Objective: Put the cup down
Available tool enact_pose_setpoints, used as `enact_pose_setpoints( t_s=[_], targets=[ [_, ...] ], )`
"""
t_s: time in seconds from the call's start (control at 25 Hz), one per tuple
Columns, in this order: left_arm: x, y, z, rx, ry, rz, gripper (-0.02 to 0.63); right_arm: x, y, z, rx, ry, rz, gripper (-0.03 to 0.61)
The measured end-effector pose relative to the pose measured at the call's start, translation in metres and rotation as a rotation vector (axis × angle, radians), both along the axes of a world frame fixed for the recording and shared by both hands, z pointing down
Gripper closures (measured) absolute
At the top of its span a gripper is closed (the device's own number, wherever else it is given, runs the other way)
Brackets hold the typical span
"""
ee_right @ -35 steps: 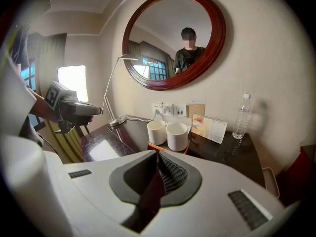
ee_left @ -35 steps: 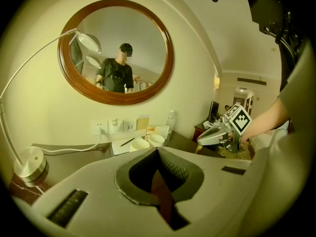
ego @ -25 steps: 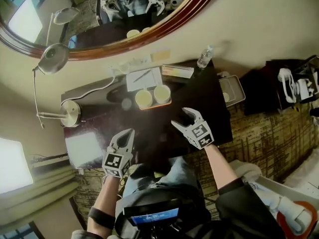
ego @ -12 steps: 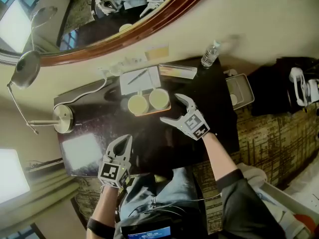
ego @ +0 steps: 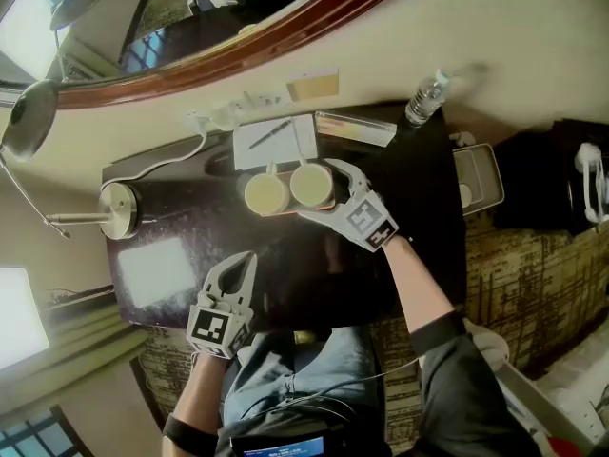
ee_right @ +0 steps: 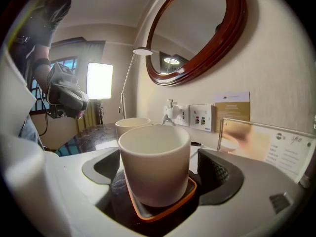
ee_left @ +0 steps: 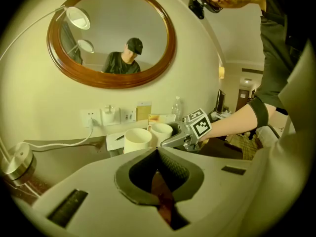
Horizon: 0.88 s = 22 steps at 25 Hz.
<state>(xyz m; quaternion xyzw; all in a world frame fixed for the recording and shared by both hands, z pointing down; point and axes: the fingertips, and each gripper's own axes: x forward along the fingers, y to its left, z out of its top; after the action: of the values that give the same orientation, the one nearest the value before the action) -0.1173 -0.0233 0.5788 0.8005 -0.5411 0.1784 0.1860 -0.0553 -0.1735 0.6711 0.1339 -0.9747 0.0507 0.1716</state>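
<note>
While the right tongs (ego: 320,189) are reaching in at the orange-rimmed tray (ee_right: 170,209), their jaws are standing wide apart, having just been opening. The cup (ee_right: 155,167) is sitting upright on the tray between them, and a gap is showing at each pad, so nothing is pressing on it. A second cup (ego: 265,194) is standing on the same tray, just beside the first. Well apart from the tray, over the near edge of the dark bench (ego: 314,265), the left tongs (ee_left: 159,179) are hovering, closed and empty. A notepad (ego: 276,141) is lying just behind the tray, toward the wall.
</note>
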Motion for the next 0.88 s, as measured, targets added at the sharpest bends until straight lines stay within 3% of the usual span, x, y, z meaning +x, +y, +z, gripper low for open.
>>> enact_pose_setpoints(
  t_s=[0.2,0.88],
  targets=[
    [0.002,-0.001,0.008,-0.006,0.000,-0.020,0.610,-0.011,0.001,-0.004,0.022,-0.038,-0.054,0.144],
    [0.002,0.005,0.013,-0.021,-0.009,-0.023,0.611,0.005,0.011,-0.007,-0.008,-0.068,-0.051,0.147]
  ],
)
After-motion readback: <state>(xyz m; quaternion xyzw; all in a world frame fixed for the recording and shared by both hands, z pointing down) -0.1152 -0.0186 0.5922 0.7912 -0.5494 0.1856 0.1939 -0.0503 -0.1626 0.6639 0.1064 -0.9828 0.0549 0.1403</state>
